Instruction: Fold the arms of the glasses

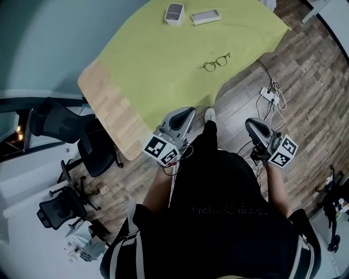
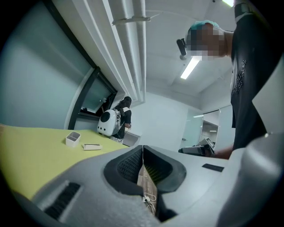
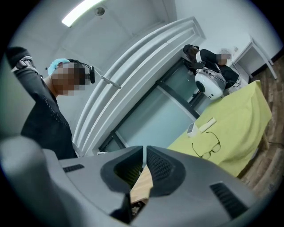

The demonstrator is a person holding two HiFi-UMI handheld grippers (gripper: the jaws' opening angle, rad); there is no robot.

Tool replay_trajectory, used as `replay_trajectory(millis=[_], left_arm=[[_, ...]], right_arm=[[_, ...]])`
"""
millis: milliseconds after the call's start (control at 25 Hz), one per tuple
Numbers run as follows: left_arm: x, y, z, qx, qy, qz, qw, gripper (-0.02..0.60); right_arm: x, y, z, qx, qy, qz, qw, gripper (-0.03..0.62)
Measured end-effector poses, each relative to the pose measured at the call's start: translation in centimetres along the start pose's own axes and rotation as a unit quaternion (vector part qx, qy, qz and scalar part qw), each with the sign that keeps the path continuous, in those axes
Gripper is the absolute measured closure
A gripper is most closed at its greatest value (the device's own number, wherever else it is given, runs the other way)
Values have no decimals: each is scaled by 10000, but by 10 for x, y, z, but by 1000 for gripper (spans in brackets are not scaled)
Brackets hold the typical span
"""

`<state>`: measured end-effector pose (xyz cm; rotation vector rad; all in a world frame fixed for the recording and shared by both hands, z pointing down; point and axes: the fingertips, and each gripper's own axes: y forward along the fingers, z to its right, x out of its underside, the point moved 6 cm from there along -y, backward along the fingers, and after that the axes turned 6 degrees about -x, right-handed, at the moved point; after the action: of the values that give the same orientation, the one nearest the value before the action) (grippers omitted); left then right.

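Progress stands at nothing done: the glasses (image 1: 216,62) lie untouched on the yellow-green cloth (image 1: 163,54) that covers most of the tabletop (image 1: 112,106). They sit close to the tabletop's edge on your right side, about midway along it. As far as the head view and the right gripper view show, both arms are swung out from the frame, so neither is folded.

You stand off the near end of the tabletop with both tools held low beside your body, well apart from the glasses. Your left gripper (image 1: 188,111) hangs just past the bare wooden corner. Its own view shows its ribbed fingers (image 2: 133,162) pressed together at the tips with nothing between them. Your right gripper (image 1: 252,124) hangs over the plank floor (image 1: 305,82), its fingers (image 3: 162,166) likewise closed on each other and empty. Its camera looks toward the glasses from a distance.

A small white box (image 1: 174,13) and a flat pale case (image 1: 205,17) rest near the tabletop's far edge, well clear of the glasses.

The whole job is left, by my reading. You need to bring both tools over the cloth, part the fingers, steady the frame with one tool, and swing one arm in and then the other. The frame looks thin and light, so it will likely slide on the cloth unless you hold it.
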<state>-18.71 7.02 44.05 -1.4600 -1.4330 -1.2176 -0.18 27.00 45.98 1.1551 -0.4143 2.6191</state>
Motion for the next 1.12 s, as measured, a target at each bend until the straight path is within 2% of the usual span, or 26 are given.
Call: replay_trajectory(millis=[360,760,920,1120], left_arm=[[8,47,-67,-82,-225,-591,9980,561],[21,96,-102,204,-21,-1166,9930,561],[29,107,-111,304,219,-1479,9883,560],[32,119,-116,212,380,-1673,9849,560]], right_arm=[[-34,62,55,76,105,-275,9995,554],[-58,103,101,125,133,-307,9994,554],[-64,103,110,199,91,-334,9992,554],[-70,100,123,158,136,-503,9985,553]])
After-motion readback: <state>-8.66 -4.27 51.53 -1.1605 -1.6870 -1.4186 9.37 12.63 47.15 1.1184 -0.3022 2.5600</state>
